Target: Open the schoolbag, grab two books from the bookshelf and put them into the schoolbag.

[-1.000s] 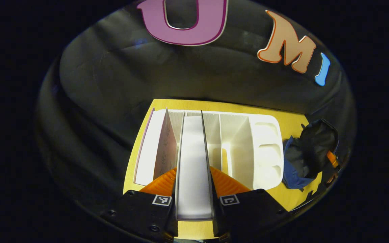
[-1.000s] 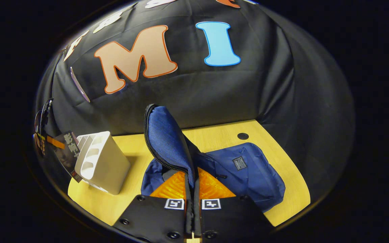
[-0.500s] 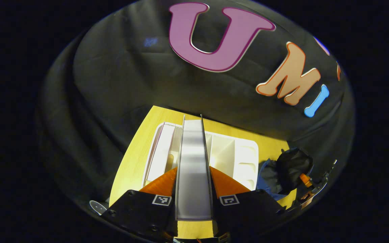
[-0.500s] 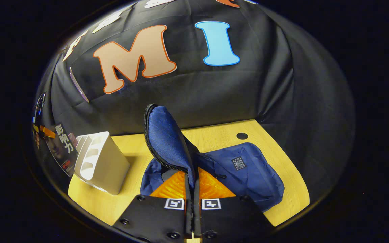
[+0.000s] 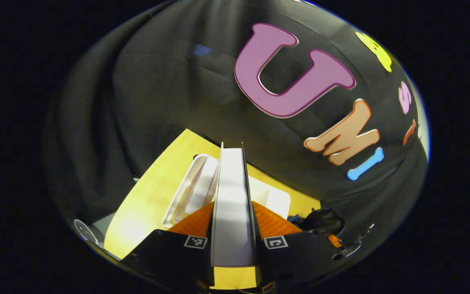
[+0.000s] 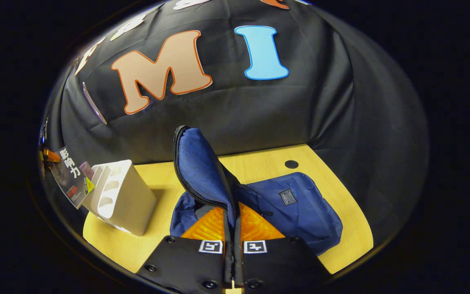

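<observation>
Left gripper (image 5: 233,228) clamped on a book (image 5: 231,204), above the white bookshelf (image 5: 196,188). Right gripper (image 6: 233,228) pinched shut on the schoolbag (image 6: 292,204) flap (image 6: 198,163), holding it upright. Best to keep the book vertical and enter edge-first beside that raised flap.

Schoolbag (image 6: 296,208): navy blue, black zipper edge. Bookshelf (image 6: 127,200): plain white. Surface (image 6: 255,165): yellow wood grain. Held book (image 5: 231,212): white page edges, dark cover (image 6: 72,177).

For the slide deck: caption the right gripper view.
Right gripper pinching the blue schoolbag's zippered flap upright above the yellow table, white bookshelf beside it.
</observation>
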The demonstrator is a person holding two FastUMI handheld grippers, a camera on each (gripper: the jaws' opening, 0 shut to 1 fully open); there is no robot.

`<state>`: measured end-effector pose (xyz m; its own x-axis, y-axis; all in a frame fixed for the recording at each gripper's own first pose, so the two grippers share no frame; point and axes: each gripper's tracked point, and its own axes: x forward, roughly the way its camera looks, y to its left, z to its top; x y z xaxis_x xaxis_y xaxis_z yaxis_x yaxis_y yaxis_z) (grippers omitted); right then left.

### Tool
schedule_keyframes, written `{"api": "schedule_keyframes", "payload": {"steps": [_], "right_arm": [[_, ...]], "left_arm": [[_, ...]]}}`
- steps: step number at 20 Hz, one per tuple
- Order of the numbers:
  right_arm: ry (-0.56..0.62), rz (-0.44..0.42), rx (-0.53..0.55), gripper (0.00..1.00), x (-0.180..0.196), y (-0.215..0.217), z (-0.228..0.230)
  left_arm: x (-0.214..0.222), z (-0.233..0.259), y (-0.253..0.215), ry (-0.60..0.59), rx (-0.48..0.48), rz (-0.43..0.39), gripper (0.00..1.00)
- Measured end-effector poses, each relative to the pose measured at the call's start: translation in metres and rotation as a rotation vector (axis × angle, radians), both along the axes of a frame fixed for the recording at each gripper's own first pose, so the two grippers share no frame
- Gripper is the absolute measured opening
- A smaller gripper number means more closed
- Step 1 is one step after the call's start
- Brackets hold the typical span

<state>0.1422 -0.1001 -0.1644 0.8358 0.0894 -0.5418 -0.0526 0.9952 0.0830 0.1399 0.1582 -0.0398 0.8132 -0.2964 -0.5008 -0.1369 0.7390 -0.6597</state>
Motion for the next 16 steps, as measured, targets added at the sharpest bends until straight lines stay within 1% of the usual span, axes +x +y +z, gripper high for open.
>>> {"api": "schedule_keyframes", "payload": {"steps": [6, 7, 8, 9, 10, 11, 13, 14, 16], "right_arm": [[0.003, -0.007, 0.006, 0.05, 0.0, 0.0, 0.0], [0.004, -0.007, 0.013, 0.02, -0.001, 0.001, 0.0], [0.005, -0.005, 0.021, 0.05, -0.001, 0.001, -0.001], [0.006, -0.004, 0.025, 0.05, 0.0, 0.001, -0.001], [0.008, -0.005, 0.03, 0.05, -0.001, 0.001, -0.001], [0.01, -0.006, 0.039, 0.02, 0.0, 0.002, 0.0], [0.01, -0.011, 0.051, 0.02, 0.0, 0.002, 0.0], [0.013, -0.009, 0.052, 0.05, -0.001, 0.002, -0.001], [0.015, -0.005, 0.054, 0.05, -0.001, 0.002, -0.001]], "left_arm": [[-0.008, 0.002, 0.003, -0.077, -0.256, 0.034, 0.36], [-0.01, 0.007, -0.004, -0.087, -0.305, 0.036, 0.36], [-0.011, 0.009, -0.009, -0.096, -0.359, 0.044, 0.35], [-0.009, 0.009, -0.015, -0.104, -0.405, 0.052, 0.35], [-0.009, 0.008, -0.019, -0.112, -0.438, 0.065, 0.35], [-0.009, 0.006, -0.025, -0.116, -0.461, 0.071, 0.35], [-0.012, 0.003, -0.033, -0.121, -0.501, 0.08, 0.36], [-0.012, 0.002, -0.039, -0.12, -0.521, 0.078, 0.35], [-0.013, -0.002, -0.051, -0.121, -0.54, 0.075, 0.35]]}}
